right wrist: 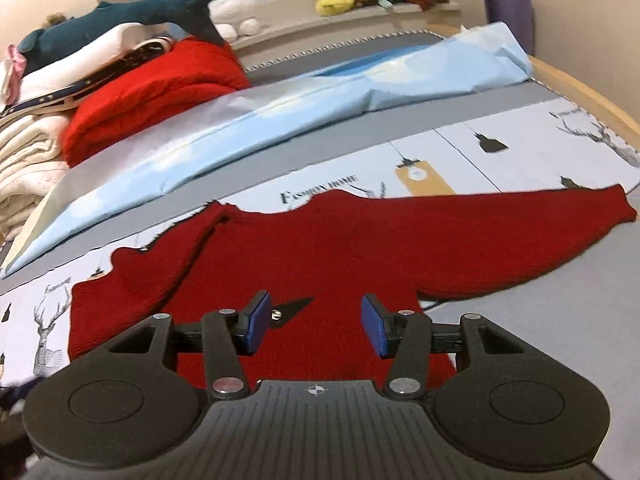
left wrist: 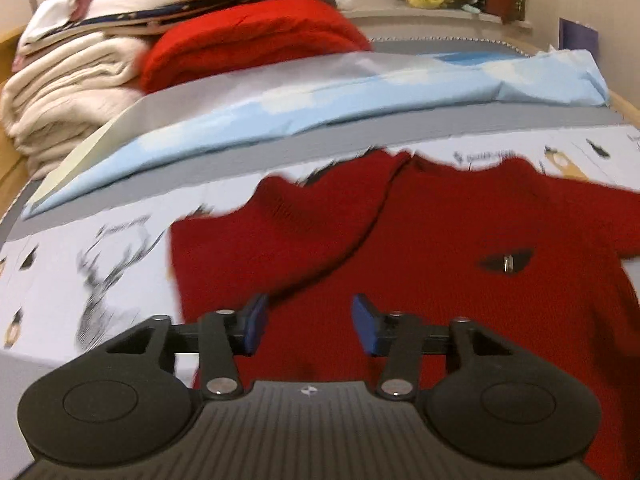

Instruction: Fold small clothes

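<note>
- A dark red sweater (right wrist: 320,256) is laid flat on the bed (right wrist: 520,148), over the printed sheet with the deer pictures.
- One sleeve (right wrist: 148,276) is already folded in across the body on the left side, as seen in the right wrist view.
- The other sleeve (right wrist: 520,228) is stretched out toward the right edge of the bed and is not yet folded.
- The folding is judged to be at an early step, with one side done and one side left.
- The left gripper (left wrist: 308,320) is held above the lower middle of the sweater. Its blue pads are apart and nothing is held between them.
- The right gripper (right wrist: 316,322) is held above the sweater's lower part, near a small dark tag (right wrist: 288,308). Its pads are apart too, and no cloth is pinched.
- For the next move, the stretched sleeve probably needs to be pinched near its end and carried in over the body.
- The cloth should be gripped well, or the knit could slip out and bunch up.
- A red blanket (right wrist: 152,96) and a light blue sheet (right wrist: 280,120) are seen farther back on the bed, well apart from the sweater.
</note>
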`<state>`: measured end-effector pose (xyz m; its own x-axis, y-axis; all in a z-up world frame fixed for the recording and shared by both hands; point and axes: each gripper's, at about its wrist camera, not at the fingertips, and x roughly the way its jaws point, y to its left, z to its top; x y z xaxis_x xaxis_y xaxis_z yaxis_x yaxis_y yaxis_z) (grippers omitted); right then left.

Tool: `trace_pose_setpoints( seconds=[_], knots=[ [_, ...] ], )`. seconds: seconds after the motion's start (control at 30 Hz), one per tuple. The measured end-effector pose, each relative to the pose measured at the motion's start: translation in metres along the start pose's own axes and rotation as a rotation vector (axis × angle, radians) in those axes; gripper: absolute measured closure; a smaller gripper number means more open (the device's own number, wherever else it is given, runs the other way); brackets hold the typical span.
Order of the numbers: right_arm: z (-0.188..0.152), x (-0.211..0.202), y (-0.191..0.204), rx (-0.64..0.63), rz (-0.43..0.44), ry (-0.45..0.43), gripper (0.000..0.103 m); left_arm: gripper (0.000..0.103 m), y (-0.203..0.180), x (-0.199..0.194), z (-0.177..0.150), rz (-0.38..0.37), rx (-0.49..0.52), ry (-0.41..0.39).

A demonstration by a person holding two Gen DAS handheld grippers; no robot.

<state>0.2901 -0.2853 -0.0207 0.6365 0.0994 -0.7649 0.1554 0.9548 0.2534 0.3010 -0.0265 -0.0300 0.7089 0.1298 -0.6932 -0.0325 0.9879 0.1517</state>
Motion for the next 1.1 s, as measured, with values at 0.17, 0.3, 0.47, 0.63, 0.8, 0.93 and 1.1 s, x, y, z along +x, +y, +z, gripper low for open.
trace_pose_setpoints(
  seconds=[0.17,0.3,0.47,0.63,0.8,0.93,1.1],
  knots=[
    [0.003,0.009,-0.017,0.064,-0.012,0.057,0.051,0.059,-0.028,0.068,0.049,-0.033,-0.058,0.028],
    [0.006,0.012,-0.020,0.057,0.002,0.076,0.051,0.038,-0.049,0.129,0.074,0.000,-0.073,0.092],
    [0.010,0.017,-0.020,0.047,-0.001,0.090,0.051,0.044,-0.058,0.184,0.075,-0.005,-0.022,0.171],
    [0.010,0.028,-0.007,0.006,-0.003,0.106,0.051,0.093,-0.014,0.156,0.080,-0.008,-0.004,0.098],
    [0.008,0.035,0.011,-0.020,0.012,0.119,0.051,0.093,0.124,0.069,0.068,0.104,-0.248,-0.040],
    [0.003,0.035,0.025,-0.054,0.028,0.124,0.051,0.092,0.271,0.030,0.009,0.303,-0.536,-0.052],
    [-0.008,0.034,0.037,-0.093,0.026,0.136,0.051,0.078,0.406,0.026,-0.103,0.501,-1.106,0.146]
  ],
)
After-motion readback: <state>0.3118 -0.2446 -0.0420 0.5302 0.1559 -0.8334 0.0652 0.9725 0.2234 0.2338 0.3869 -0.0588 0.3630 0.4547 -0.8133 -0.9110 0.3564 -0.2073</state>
